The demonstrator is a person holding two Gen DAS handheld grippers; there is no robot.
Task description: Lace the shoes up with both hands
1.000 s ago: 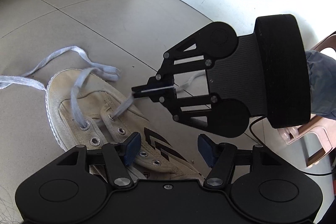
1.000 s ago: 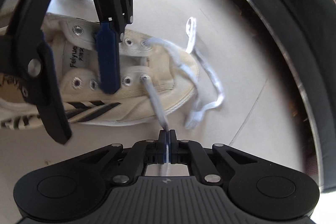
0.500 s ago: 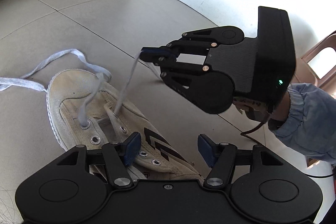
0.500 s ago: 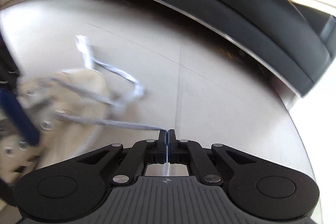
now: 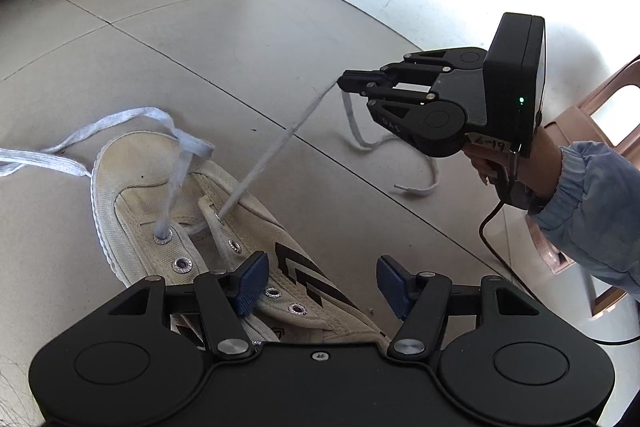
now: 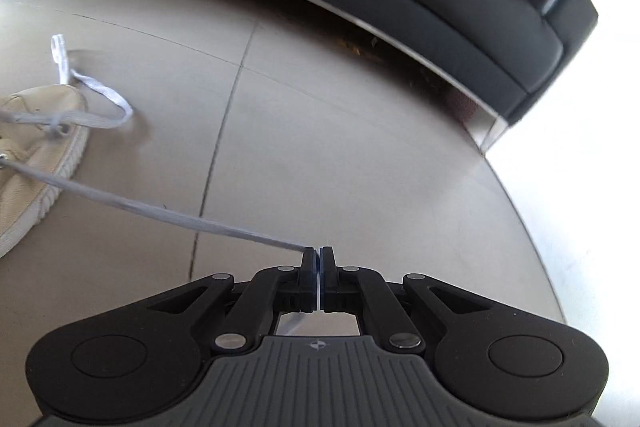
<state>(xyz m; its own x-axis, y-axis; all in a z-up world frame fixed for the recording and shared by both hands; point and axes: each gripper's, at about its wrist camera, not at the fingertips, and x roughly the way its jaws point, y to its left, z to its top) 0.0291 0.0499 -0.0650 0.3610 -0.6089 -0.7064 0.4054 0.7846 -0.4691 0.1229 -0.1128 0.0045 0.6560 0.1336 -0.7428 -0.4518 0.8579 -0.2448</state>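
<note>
Lace [image 6: 168, 215] taut between right gripper [image 6: 317, 259] fingers

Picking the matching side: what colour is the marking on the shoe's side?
Black angular stripes on the off-white canvas shoe; clearest in the left wrist view.

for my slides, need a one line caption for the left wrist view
Right gripper pulls the lace taut from a shoe eyelet while the open left gripper waits above.
</note>
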